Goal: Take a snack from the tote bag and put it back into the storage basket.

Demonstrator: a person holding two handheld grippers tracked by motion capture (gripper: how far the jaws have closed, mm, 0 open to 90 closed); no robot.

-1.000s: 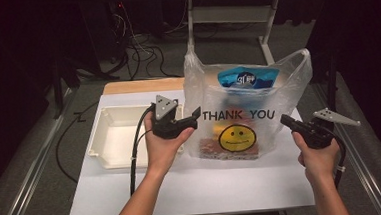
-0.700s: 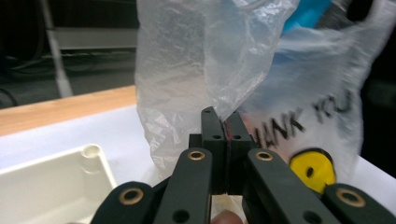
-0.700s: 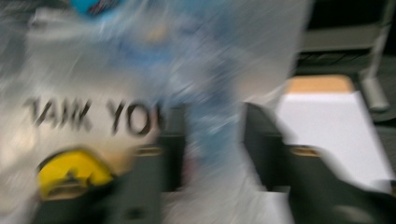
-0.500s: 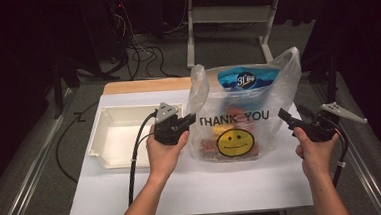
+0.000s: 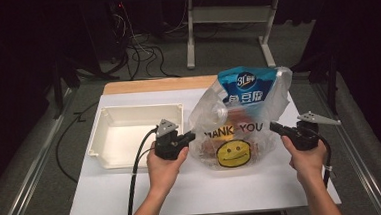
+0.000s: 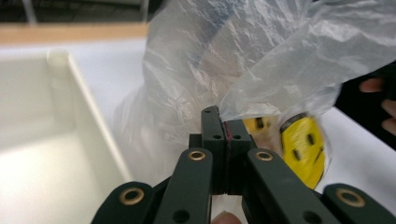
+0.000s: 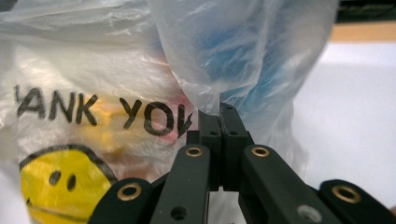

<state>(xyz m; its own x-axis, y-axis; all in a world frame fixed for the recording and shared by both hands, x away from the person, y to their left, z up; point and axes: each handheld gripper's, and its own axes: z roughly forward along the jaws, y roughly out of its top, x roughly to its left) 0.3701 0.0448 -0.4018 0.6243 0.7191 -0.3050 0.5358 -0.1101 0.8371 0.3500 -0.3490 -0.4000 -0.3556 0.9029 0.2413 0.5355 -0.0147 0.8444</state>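
Plastic bag, one of them, clear with black "THANK YOU" lettering and one yellow smiley face, sits on the white table top between my two claws and just to the right of one cream bin, which looks bare inside. My left gripper has its two jaws pressed together on a fold of the bag's film at its left side; in the left gripper view that pinched film rises out of my closed left gripper, with the smiley face behind it to the right and the bin's wall to the left. My right gripper is likewise clamped on the film at the bag's right side; in the right gripper view a gathered twist of plastic comes straight up from the shut tips of my right gripper, in front of the lettering. So two claws, each holding one pinch of the same bag, and neither one gaping. Inside the bag I count one blue packet standing at the top, its printed front facing me, and below it orange and reddish things that I cannot tell apart through the crinkled film. One black cable trails from my left claw toward the table's near edge.
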